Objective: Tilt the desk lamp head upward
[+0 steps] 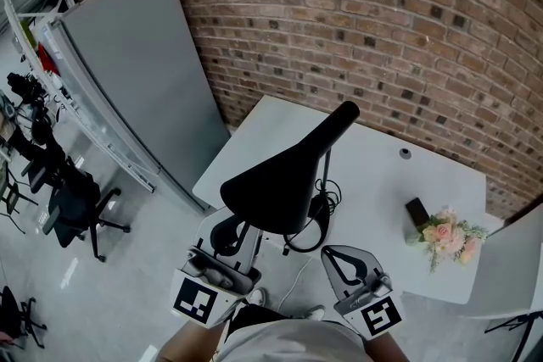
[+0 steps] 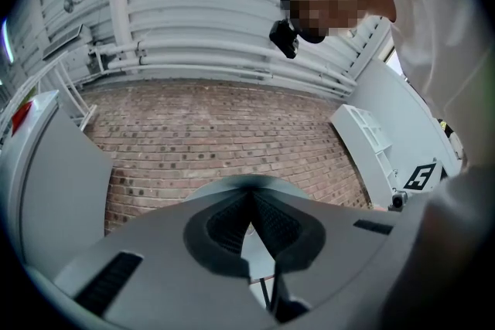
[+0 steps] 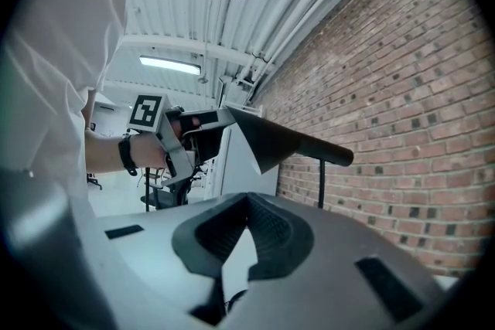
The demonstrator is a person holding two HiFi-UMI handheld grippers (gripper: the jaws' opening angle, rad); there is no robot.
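Head view: the black lamp head (image 1: 280,182) sits mid-frame over the white tabletop (image 1: 382,174), its wide end toward the bottom and its neck slanting to the upper right. Both tools are held low at the bottom edge. The left tongs (image 1: 227,231) sit under the head's wide end, and the right tongs (image 1: 339,254) are to its lower right.

Left gripper view: the tongs are closed tip to tip with nothing between them, aimed up at the brick wall.

Right gripper view: these tongs are also closed and empty. At centre left, a hand (image 3: 108,151) on a level forearm holds the left tongs just beside the head's wide end.
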